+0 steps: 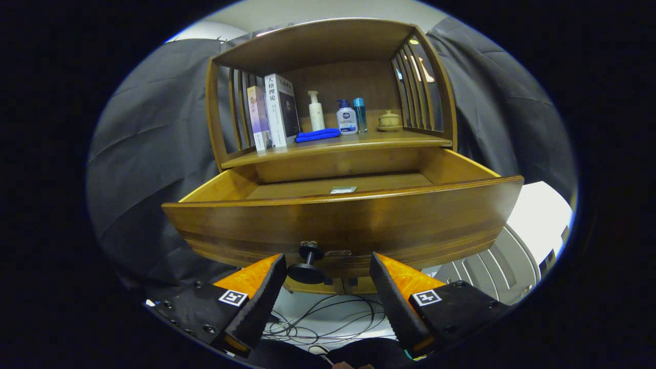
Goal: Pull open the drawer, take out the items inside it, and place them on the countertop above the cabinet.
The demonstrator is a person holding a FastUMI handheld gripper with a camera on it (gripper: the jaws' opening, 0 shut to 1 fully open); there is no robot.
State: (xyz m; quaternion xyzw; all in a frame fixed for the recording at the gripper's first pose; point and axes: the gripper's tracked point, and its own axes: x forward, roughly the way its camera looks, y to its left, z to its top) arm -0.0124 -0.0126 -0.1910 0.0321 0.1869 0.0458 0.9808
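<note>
Wooden drawer (342, 218) stands pulled open, a small flat packet (343, 190) on its floor. Gripper (328, 269) is released, fingers spread wide, the knob (307, 261) between them. Next, lift over the front panel before reaching down.

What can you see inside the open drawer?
Inside the drawer, a small flat silvery packet lies on its floor. The front panel hides the nearest floor. The gripper stands open around the knob.

Brown drawer (343, 220), blue cloth (318, 135).
</note>
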